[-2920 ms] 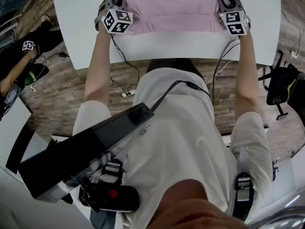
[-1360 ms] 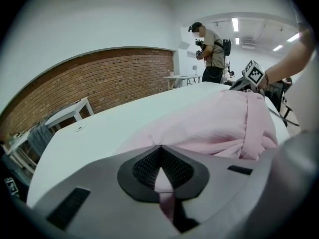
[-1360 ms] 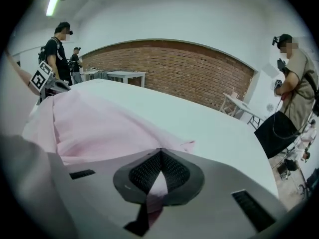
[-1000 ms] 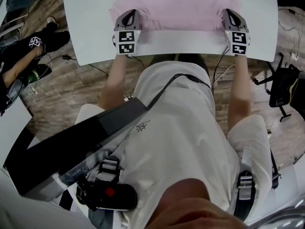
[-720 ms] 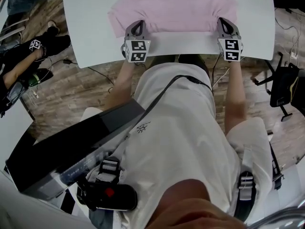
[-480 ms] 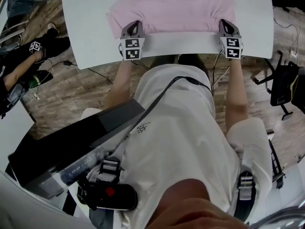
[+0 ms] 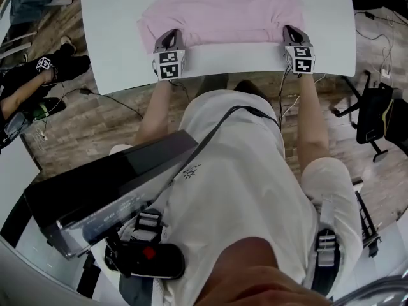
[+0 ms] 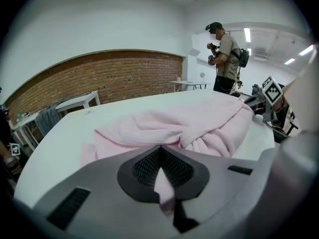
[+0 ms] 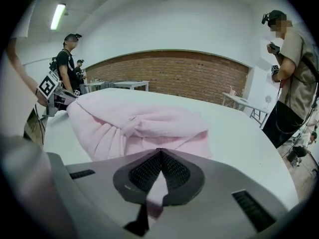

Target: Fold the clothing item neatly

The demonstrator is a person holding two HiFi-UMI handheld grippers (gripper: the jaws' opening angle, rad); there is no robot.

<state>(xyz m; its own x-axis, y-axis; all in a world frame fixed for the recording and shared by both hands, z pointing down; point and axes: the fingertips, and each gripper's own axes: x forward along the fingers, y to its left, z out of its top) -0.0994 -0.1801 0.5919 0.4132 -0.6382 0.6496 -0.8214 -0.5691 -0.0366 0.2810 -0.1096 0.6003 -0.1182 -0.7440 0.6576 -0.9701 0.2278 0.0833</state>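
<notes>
- White table (image 7: pixel 115 43), set before a brick wall (image 8: pixel 99 78), carries the pink garment (image 7: pixel 220 11), which is spread across the far half, short of the near edge.
- Both near corners are pinched: the left gripper (image 7: pixel 169 36) and the right gripper (image 7: pixel 290 29) are each closed on a tuck of pink cloth, seen between the fingers (image 8: pixel 144 169).
- Over the last few seconds the held edge has been drawn toward the person and lowered onto the table.
- One fold is judged laid; release is judged due next.
</notes>
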